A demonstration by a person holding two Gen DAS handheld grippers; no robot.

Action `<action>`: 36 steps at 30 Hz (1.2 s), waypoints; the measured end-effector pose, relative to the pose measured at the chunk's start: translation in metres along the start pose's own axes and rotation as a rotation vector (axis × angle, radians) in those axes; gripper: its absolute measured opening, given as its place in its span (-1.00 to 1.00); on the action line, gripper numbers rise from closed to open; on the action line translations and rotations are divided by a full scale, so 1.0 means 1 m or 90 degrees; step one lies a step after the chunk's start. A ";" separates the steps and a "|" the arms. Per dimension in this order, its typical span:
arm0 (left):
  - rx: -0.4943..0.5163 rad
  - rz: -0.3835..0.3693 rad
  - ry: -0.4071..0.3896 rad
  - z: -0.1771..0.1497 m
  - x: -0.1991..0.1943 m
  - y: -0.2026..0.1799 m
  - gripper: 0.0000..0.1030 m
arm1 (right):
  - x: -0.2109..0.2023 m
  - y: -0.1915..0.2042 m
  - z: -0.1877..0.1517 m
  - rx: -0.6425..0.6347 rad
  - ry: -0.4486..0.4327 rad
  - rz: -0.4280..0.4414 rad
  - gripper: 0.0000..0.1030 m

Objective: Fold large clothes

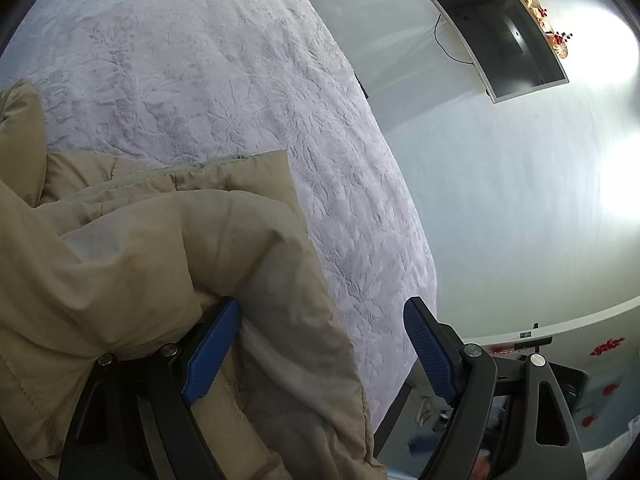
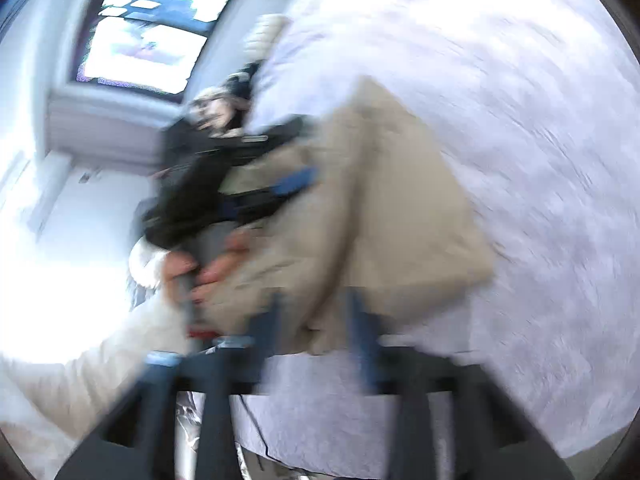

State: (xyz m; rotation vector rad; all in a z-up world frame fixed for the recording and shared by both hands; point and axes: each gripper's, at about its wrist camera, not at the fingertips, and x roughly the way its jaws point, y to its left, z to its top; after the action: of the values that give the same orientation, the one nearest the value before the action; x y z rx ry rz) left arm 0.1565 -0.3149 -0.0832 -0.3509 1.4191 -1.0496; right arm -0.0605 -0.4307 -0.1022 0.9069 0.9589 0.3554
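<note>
1. The left gripper [image 1: 320, 344] has its blue-padded jaws wide apart. A fold of the tan padded jacket [image 1: 132, 248] lies against the inner face of the left jaw and spills down between the two, but the other jaw stands clear over the bedspread, so nothing is pinched.
2. The right gripper [image 2: 316, 320] is blurred; its jaws look parted, with the jacket's [image 2: 380, 200] near edge just ahead of them and apparently not clamped.
3. The jacket sits bunched on the pale lilac bedspread [image 1: 208, 72], near the bed's edge. In the left view it lies to the left of and under the tool; in the right view it lies straight ahead, its long side running away from the camera.
4. My judgement: the left gripper is the nearer, already touching cloth, so a fresh pinch there seems the likely next move.
5. Beyond the bed: a wall-mounted screen [image 1: 496, 28] and, in the right view, a window [image 2: 152, 28].
6. No containers are visible.
</note>
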 end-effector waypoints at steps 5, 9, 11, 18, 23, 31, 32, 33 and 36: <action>-0.005 -0.007 0.001 0.005 0.009 0.009 0.62 | 0.016 -0.005 -0.012 0.034 0.052 0.058 0.42; -0.003 -0.010 0.005 0.005 0.011 0.010 0.62 | 0.046 -0.008 -0.012 0.065 0.063 0.082 0.42; -0.001 0.000 0.002 0.008 0.007 0.007 0.62 | 0.070 -0.007 -0.011 0.068 0.071 0.040 -0.01; 0.111 0.094 -0.108 0.005 -0.080 -0.019 0.62 | 0.094 -0.033 -0.012 0.087 0.075 -0.077 -0.64; 0.082 0.233 -0.176 -0.024 -0.131 0.024 0.62 | 0.090 -0.044 -0.013 0.107 0.076 -0.087 -0.64; 0.090 0.303 -0.197 -0.025 -0.087 0.056 0.62 | 0.078 -0.031 0.016 0.032 0.061 -0.159 -0.64; 0.100 0.301 -0.202 -0.020 -0.076 0.053 0.62 | 0.077 -0.034 0.019 0.031 0.059 -0.169 -0.64; 0.106 0.298 -0.207 -0.017 -0.069 0.049 0.62 | 0.070 -0.038 0.018 0.032 0.056 -0.176 -0.64; 0.116 0.284 -0.213 -0.007 -0.050 0.041 0.62 | 0.059 -0.053 0.024 0.038 0.043 -0.197 -0.64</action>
State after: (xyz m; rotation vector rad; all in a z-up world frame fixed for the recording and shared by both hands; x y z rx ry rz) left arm 0.1745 -0.2522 -0.0842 -0.0635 1.0287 -0.7062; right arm -0.0139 -0.4373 -0.1703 0.7883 1.1579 0.0945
